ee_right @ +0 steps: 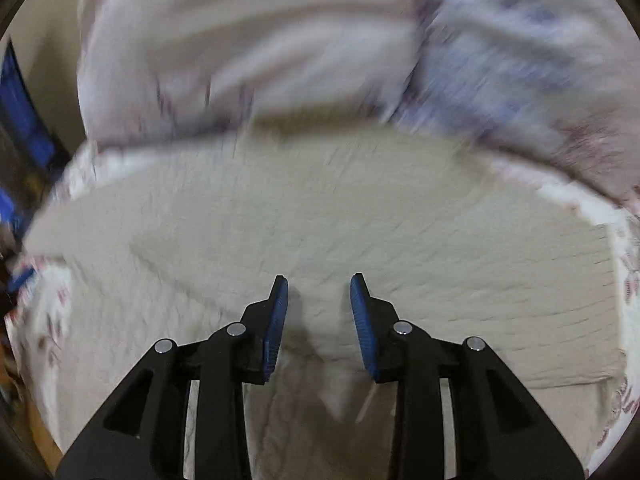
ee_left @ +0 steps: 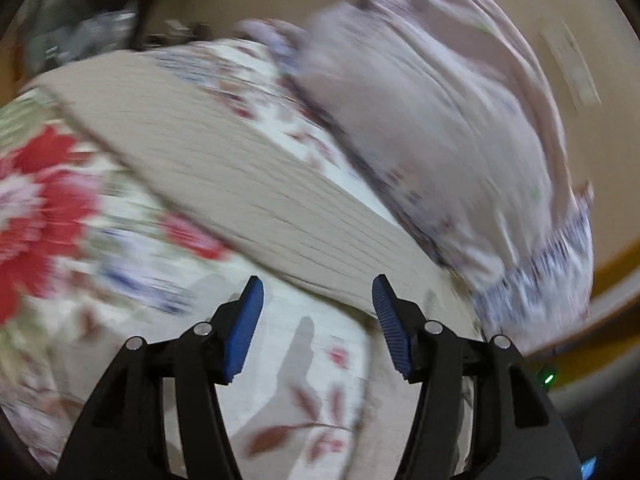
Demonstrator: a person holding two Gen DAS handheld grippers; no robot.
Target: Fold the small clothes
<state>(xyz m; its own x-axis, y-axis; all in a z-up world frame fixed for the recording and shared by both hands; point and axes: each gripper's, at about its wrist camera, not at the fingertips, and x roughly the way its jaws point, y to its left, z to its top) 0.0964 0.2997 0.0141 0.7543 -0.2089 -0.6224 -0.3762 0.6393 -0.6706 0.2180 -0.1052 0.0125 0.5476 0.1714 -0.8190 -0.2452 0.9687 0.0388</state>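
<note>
A beige ribbed garment [ee_left: 224, 168] lies flat on a flowered bed sheet [ee_left: 52, 200]; it fills the middle of the right wrist view [ee_right: 360, 220]. My left gripper [ee_left: 318, 292] is open and empty, just short of the garment's near edge. My right gripper [ee_right: 319, 286] is open and empty, right above the garment's near part. Both views are blurred by motion.
A pale pink and lilac bundle of bedding [ee_left: 440, 120] lies beyond the garment; it also shows in the right wrist view [ee_right: 280, 40]. A tan wall [ee_left: 592, 40] stands behind it. Dark clutter [ee_left: 80, 36] sits at the far left.
</note>
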